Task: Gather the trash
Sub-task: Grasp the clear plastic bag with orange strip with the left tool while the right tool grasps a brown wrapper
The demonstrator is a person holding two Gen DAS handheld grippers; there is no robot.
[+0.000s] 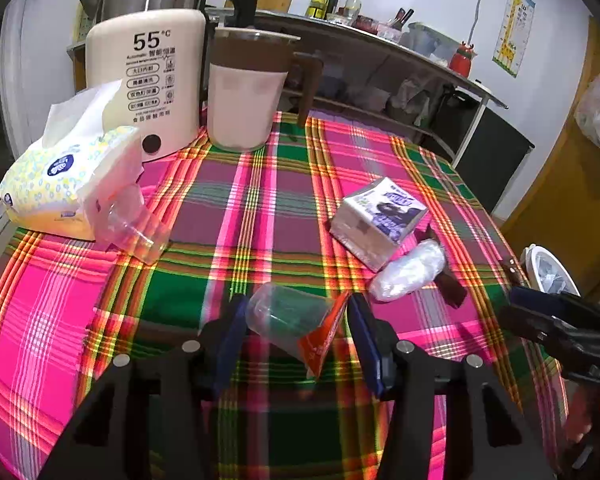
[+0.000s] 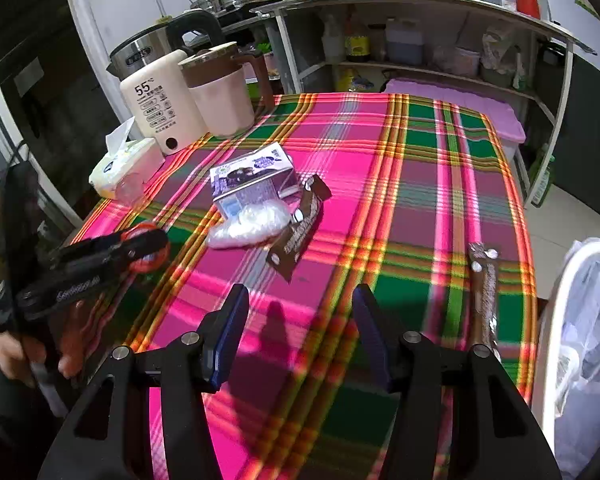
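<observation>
A clear plastic cup (image 1: 280,314) lies on its side between my left gripper's (image 1: 298,304) blue pads, with an orange wrapper (image 1: 324,342) against the right pad. The pads press on it. In the right wrist view the left gripper (image 2: 152,250) is at the table's left edge, something red at its tip. My right gripper (image 2: 302,320) stands open and empty above the plaid cloth (image 2: 420,184). Ahead of it lie a milk carton (image 2: 252,176), a crumpled clear bag (image 2: 252,224) and a brown wrapper (image 2: 300,228). A second brown wrapper (image 2: 484,292) lies near the right edge.
A white bin (image 2: 556,320) lined with a bag stands beside the table's right edge. At the far left are a tissue pack (image 1: 60,184), another clear cup (image 1: 136,228), a cream kettle (image 1: 148,80) and a pink jug (image 1: 244,100). Shelves (image 2: 420,64) stand behind the table.
</observation>
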